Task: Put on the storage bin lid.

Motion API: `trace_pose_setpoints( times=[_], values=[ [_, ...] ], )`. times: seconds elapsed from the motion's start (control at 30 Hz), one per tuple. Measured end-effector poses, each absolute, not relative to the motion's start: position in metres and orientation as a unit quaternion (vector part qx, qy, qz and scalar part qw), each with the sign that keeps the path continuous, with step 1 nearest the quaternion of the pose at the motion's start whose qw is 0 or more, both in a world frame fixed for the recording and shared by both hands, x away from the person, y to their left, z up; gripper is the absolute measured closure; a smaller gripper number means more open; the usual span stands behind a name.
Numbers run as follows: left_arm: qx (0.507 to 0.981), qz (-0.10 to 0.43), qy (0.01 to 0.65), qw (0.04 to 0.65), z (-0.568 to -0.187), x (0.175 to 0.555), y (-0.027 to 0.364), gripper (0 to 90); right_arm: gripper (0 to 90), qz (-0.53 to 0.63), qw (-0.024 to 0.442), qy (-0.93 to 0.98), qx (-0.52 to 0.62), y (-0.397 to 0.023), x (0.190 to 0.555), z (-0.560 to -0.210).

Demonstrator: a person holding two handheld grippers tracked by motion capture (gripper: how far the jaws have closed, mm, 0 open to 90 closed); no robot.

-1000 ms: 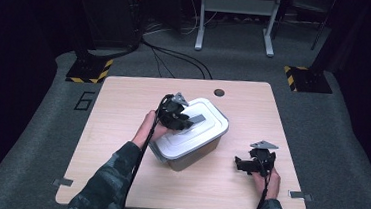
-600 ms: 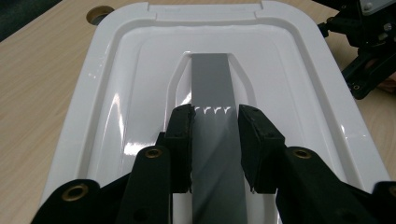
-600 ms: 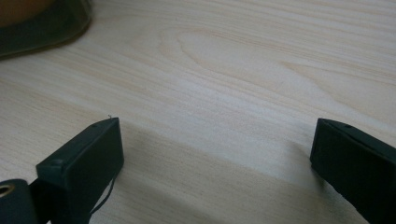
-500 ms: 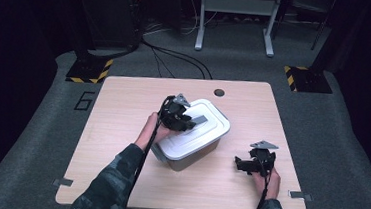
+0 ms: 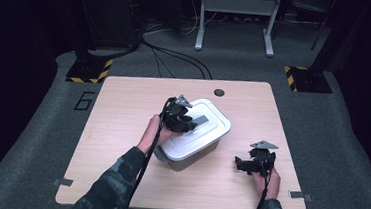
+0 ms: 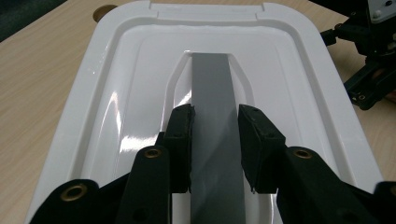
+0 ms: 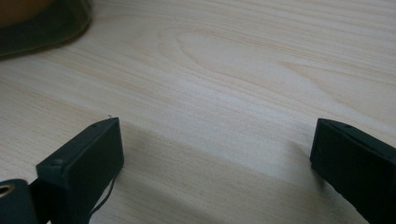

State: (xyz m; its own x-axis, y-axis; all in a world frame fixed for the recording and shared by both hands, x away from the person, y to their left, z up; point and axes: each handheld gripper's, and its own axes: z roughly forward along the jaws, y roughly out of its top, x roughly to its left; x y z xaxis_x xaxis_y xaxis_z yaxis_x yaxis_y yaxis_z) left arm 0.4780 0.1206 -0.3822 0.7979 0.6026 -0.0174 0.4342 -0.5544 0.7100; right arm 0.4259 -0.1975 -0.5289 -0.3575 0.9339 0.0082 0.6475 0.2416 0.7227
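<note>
Surface: one light wooden table [image 5: 121,129] with a round dark hole [image 5: 219,92] near its far edge is set on grey carpet.
Containers: one white rectangular plastic box [image 5: 198,145] is seen at the table's middle, covered by one white lid [image 6: 116,93] with a grey strap handle [image 6: 212,93].
Grippers: two are counted.
Left gripper [image 6: 215,126]: it is held over the lid from the near left, its jaws just either side of the handle, narrowly parted; a firm clamp cannot be told.
Right gripper [image 5: 241,164]: it is rested low on the near right, jaws wide apart over bare wood, pointed left.
Forearms: two camouflage sleeves [image 5: 111,189] are seen at the near edge.
</note>
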Motion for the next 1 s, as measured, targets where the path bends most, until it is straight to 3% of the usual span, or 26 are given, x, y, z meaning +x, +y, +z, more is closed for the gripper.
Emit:
trace_pose_setpoints(
  times=[0.33,0.53,0.67,1.0],
  values=[
    [0.876,0.125,0.301,0.356,-0.385,0.471,0.125,60.0,2.0,0.326,0.220,0.757,0.522,-0.197,0.426,-0.529],
    [0.857,0.143,0.313,0.384,-0.374,0.464,0.141,30.4,2.0,0.326,0.220,0.757,0.523,-0.197,0.426,-0.529],
    [0.841,0.164,0.336,0.391,-0.369,0.459,0.166,18.5,2.0,0.326,0.220,0.757,0.522,-0.197,0.426,-0.529],
    [0.798,0.212,0.412,0.384,-0.381,0.444,0.249,13.6,2.1,0.325,0.220,0.757,0.522,-0.197,0.426,-0.529]
  ],
)
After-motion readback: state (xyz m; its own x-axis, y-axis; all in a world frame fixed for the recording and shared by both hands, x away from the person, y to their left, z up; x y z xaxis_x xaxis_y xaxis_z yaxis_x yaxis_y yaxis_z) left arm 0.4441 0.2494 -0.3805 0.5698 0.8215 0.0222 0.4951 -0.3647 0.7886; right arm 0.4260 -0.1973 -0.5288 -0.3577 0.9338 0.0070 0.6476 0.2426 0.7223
